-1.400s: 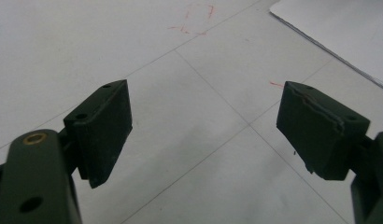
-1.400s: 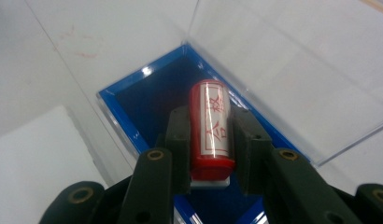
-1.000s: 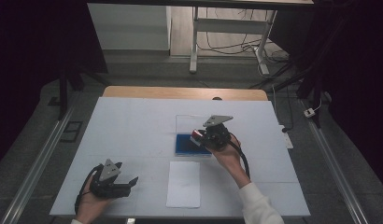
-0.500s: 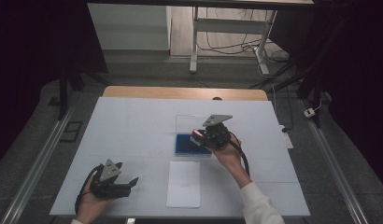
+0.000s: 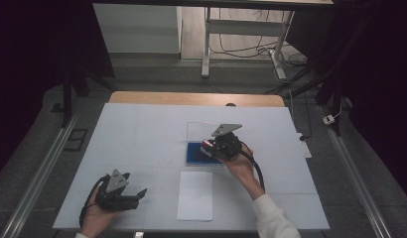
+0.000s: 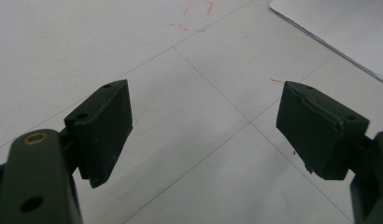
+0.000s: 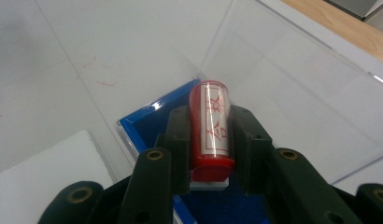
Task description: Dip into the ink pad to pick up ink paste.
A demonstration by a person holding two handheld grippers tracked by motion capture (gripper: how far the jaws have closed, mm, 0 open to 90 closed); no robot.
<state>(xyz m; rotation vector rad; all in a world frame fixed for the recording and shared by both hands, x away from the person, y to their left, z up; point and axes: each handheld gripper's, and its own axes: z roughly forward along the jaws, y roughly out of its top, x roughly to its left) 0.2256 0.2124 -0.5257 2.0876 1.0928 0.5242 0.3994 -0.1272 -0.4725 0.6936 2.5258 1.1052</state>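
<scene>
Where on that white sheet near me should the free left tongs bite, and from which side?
Take the white sheet by its left long edge, probably near the lower corner, coming in low from the left. It lies flat on the table, so only an edge offers purchase, and the open left tongs already sit beside that edge.

Two black jaws of the right gripper squeezed tight on a red stamp with red marks on its white label. Under the stamp, a blue ink pad with its clear lid flipped open. White paper just beside the pad on the white table.
</scene>
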